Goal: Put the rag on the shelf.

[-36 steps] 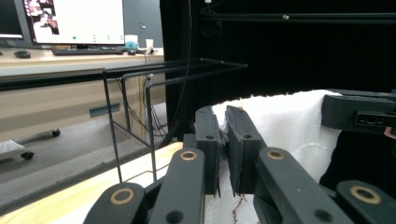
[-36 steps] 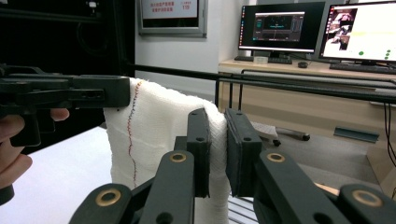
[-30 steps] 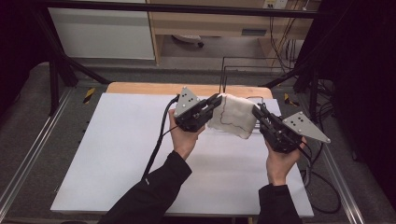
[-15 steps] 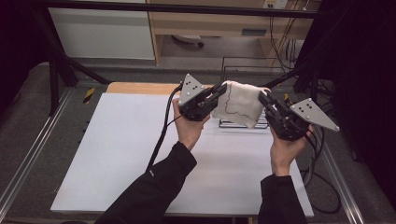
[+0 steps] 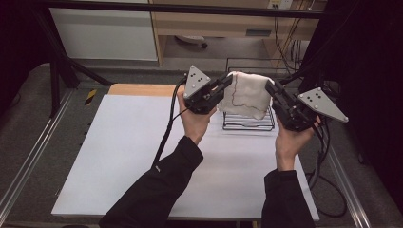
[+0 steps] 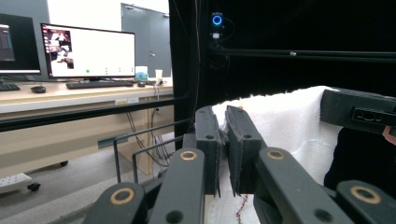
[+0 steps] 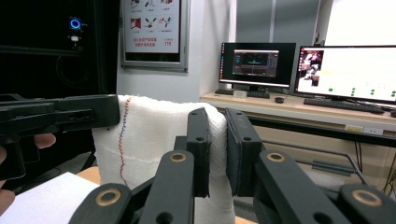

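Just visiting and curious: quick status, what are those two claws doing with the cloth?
Left gripper shut on white cloth; right gripper shut on its other edge. Cloth held up, spread above wire rack. Nothing in the way.

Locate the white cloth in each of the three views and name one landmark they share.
High view: the white cloth hangs upper centre, stretched between the left gripper and right gripper, above the wire rack.
Left gripper view: centre to right, pinched between the near jaws.
Right gripper view: left of centre, running into the near jaws.
Shared landmark: the cloth's stitched seam, red in both gripper views.
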`<state>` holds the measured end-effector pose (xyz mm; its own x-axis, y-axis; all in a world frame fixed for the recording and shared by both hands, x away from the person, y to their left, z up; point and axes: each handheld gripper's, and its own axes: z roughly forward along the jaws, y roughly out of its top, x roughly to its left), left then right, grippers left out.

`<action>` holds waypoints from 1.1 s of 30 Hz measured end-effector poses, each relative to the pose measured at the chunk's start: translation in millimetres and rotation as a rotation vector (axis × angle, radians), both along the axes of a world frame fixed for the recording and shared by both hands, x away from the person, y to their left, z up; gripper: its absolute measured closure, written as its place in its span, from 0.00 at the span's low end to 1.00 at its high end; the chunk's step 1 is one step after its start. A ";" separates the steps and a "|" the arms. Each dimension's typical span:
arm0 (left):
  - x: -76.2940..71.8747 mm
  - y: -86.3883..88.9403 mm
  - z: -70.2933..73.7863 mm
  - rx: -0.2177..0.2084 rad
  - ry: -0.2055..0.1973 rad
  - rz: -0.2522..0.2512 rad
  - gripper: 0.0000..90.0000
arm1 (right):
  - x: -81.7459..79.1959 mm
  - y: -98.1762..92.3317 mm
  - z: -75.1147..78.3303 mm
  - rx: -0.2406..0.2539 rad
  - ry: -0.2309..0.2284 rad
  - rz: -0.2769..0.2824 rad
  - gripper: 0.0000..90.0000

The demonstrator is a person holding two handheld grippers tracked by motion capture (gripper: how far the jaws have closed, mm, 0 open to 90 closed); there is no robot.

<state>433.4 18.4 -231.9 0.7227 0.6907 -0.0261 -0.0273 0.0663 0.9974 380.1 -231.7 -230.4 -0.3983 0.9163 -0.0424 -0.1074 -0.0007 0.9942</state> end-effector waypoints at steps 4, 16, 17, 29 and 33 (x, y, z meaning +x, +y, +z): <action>3.6 -0.7 4.7 0.004 -0.001 0.007 0.93 | 6.1 -0.4 4.6 0.003 0.000 0.000 0.90; 12.4 -7.4 28.2 0.002 -0.042 0.025 0.93 | 18.1 -3.6 25.2 -0.002 -0.028 -0.016 0.90; 13.0 -8.0 30.2 0.005 -0.047 0.025 0.93 | 19.2 -4.3 27.3 0.001 -0.030 -0.019 0.90; 25.6 -18.2 49.4 -0.011 -0.059 0.027 0.93 | 35.4 -12.5 48.7 -0.003 -0.047 -0.039 0.90; 28.6 -21.0 53.5 0.003 -0.068 0.037 0.93 | 41.4 -15.1 51.0 0.002 -0.047 -0.042 0.90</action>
